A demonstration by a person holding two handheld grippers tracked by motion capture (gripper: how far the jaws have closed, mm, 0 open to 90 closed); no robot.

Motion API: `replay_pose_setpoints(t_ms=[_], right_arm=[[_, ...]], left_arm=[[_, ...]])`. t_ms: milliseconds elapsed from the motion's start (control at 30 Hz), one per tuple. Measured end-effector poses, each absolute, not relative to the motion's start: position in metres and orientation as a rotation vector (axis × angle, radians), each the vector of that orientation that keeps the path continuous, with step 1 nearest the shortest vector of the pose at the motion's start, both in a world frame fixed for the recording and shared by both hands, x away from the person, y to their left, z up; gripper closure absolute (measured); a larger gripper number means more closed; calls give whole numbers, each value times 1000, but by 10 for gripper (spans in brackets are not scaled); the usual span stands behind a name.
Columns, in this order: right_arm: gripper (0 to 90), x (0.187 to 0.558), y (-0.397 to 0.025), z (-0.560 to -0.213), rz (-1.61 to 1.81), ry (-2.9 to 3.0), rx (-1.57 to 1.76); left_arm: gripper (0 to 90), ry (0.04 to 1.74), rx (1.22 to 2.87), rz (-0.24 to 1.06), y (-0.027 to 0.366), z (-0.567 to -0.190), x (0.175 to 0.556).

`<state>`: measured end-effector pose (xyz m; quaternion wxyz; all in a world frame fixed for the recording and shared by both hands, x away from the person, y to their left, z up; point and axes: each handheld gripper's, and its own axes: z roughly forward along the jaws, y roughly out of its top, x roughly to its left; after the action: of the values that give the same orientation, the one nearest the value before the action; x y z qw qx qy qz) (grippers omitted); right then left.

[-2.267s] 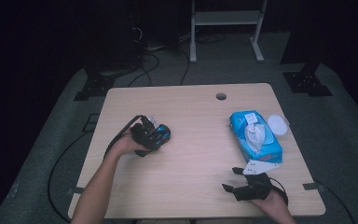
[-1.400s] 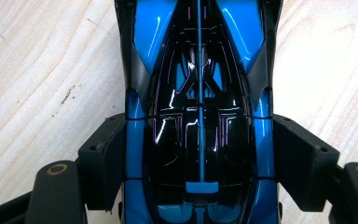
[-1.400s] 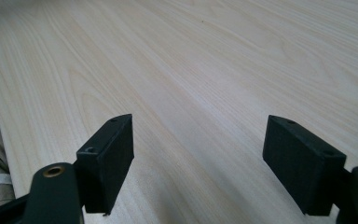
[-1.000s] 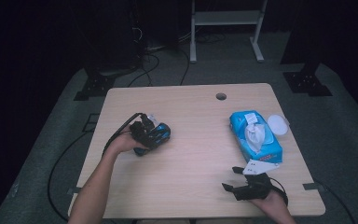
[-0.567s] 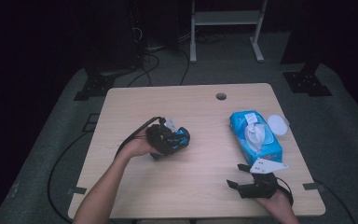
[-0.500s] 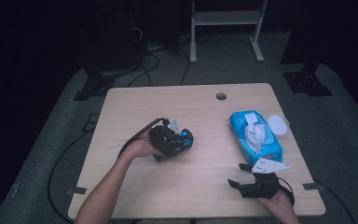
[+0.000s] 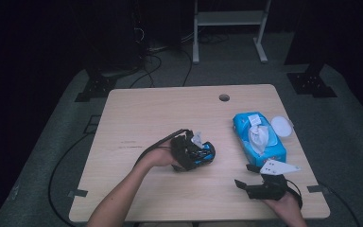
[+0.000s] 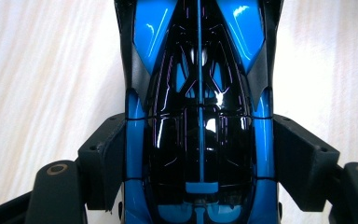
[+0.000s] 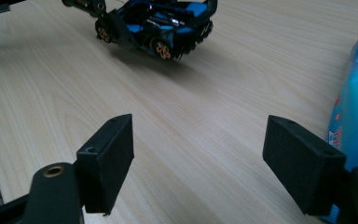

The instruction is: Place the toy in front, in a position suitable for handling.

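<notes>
gripping a toy car (image 8: 198, 140) is the left gripper (image 7: 194, 152)

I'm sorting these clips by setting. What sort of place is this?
Probably a lab or studio set up for recording, not a home: a lone wooden table on grey floor, dark surroundings, loose cables, and equipment stands behind. On it lie a toy car and wipes pack.

My high view looks down over the surface (image 7: 160, 113); both gripper views sit close, sharing the toy car (image 9: 161, 21).
</notes>
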<state>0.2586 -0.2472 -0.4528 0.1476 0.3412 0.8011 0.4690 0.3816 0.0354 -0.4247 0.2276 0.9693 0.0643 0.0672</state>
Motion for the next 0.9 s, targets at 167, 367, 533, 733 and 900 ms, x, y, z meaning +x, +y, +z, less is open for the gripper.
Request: replay_pose_setpoints(t_ms=[167, 367, 533, 733, 900], right_arm=[[239, 259, -248, -453, 1336, 2303, 981], [238, 260, -249, -453, 1336, 2294, 990], [238, 260, -247, -454, 1327, 2301, 985], [238, 260, -248, -455, 1326, 2299, 988], [238, 260, -248, -455, 1327, 2302, 987]], left_arm=[[260, 114, 2684, 143, 25, -431, 374], [260, 117, 2670, 137, 19, -435, 371], [260, 109, 2677, 135, 16, -439, 369], [259, 97, 2700, 134, 13, -444, 368], [260, 95, 2710, 133, 12, -447, 369]])
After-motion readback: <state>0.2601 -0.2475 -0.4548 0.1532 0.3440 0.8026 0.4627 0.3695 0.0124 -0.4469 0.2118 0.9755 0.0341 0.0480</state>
